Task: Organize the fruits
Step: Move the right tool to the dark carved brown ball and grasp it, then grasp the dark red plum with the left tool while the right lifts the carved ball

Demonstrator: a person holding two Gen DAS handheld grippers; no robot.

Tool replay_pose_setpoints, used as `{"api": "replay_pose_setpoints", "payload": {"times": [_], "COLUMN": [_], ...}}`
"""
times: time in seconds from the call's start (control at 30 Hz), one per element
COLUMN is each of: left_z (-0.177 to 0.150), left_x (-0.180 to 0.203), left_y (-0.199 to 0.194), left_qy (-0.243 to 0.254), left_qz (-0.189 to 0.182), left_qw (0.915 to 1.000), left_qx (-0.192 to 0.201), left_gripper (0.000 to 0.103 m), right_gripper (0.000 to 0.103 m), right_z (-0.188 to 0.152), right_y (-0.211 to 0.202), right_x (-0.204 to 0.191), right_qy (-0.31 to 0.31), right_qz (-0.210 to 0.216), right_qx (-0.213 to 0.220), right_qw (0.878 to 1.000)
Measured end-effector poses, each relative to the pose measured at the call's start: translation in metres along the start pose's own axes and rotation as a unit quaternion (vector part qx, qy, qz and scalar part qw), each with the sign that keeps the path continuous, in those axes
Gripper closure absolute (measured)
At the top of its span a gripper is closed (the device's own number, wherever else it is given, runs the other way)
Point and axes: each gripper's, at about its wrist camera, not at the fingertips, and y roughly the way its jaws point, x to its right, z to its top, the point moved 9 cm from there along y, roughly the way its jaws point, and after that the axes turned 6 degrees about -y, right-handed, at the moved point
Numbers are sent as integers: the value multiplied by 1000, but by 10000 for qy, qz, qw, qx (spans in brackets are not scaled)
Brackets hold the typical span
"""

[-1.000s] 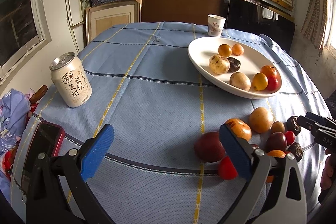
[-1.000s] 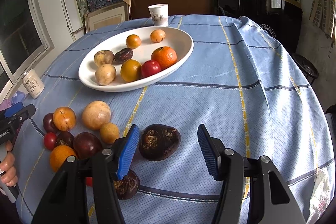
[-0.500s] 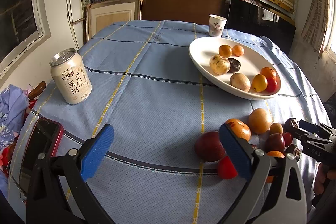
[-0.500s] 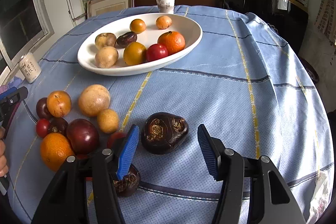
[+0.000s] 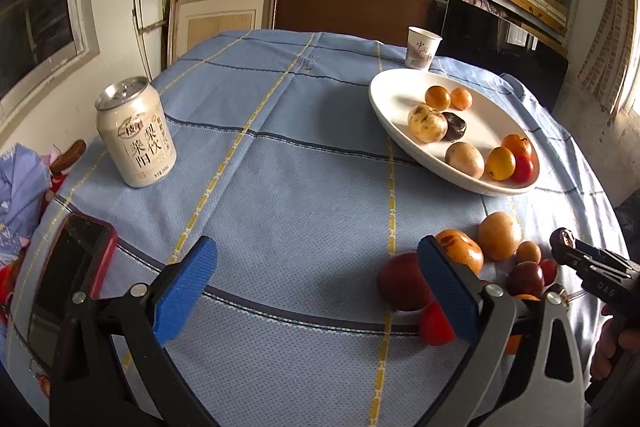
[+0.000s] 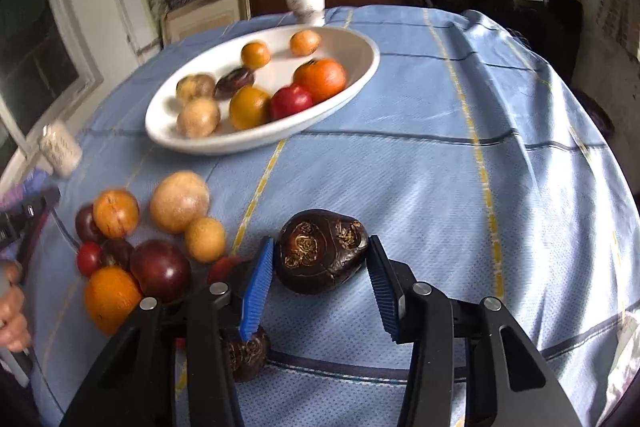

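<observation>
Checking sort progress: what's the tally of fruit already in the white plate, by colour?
In the white plate:
Orange fruit: 4
Tan fruit: 2
Red fruit: 1
Dark brown fruit: 1
Total: 8

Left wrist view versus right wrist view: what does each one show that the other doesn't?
Only the left wrist view shows the phone. Only the right wrist view shows the big dark fruit sitting between the open right gripper pads. Both show the white dish of fruit, paper cup, drink can, and the loose fruit pile.
</observation>
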Motion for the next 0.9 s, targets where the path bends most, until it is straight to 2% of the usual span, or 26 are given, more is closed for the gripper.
{"api": "replay_pose_setpoints", "payload": {"times": [0.17, 0.23, 0.27, 0.33, 0.43, 0.47, 0.57, 0.6, 0.7, 0.9], "left_z": [-5, -9, -12, -16, -22, -23, -28, -30, -35, -36], "left_x": [12, 21, 25, 32, 38, 42, 48, 50, 54, 58], "left_y": [2, 4, 5, 9, 12, 13, 15, 17, 25, 29], "left_qy": [172, 386, 502, 649, 815, 860, 911, 925, 934, 934], "left_qz": [-179, -228, -236, -252, -304, -388, -560, -585, -705, -778], "left_qw": [9997, 9990, 9984, 9974, 9959, 9952, 9935, 9931, 9910, 9902], "left_qx": [-51, -66, -94, -157, -229, -261, -380, -426, -646, -689], "left_gripper": [5, 11, 20, 28, 33, 38, 42, 48, 57, 64], "right_gripper": [55, 55, 55, 55, 55, 55, 55, 55, 55, 55], "right_z": [7, 7, 8, 8, 7, 7, 7, 6, 6, 6], "right_y": [-11, -13, -14, -15, -18, -18, -19, -20, -20, -19], "right_x": [10, 9, 9, 6, 1, 0, -2, -2, -2, -3], "right_qy": [266, 286, 271, 210, 151, 131, 90, 82, 86, 65], "right_qz": [3, 44, 48, 58, 91, 102, 96, 91, 90, 89], "right_qx": [204, 225, 229, 248, 262, 263, 265, 264, 263, 260], "right_qw": [9994, 9993, 9994, 9995, 9995, 9995, 9996, 9996, 9996, 9996]}}
